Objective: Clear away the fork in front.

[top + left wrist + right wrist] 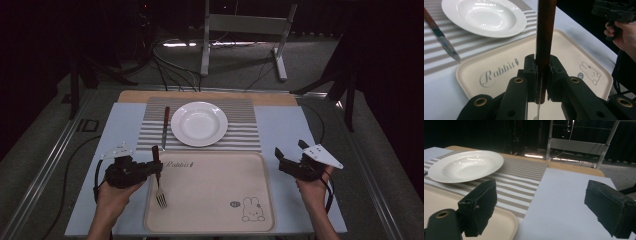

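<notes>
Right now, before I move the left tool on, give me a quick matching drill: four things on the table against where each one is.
Things:
1. wooden-handled metal fork
2. wooden-handled knife
3. round white ceramic plate
4. beige rabbit-print tray

Places:
A. middle of the striped placemat
B. clamped by its handle in the left tool
C. nearest the person, under the fork's tines
D. on the placemat, left of the plate

Pairs: 1-B, 2-D, 3-A, 4-C

Your table surface is evenly lit from overhead while the surroundings beyond twelve o'clock fall into near-black. The round white ceramic plate [199, 123] carries soft glare on its bowl. In your left gripper view the dark wooden fork handle [545, 37] is blurred; overall sharpness is low, with slight grain.
</notes>
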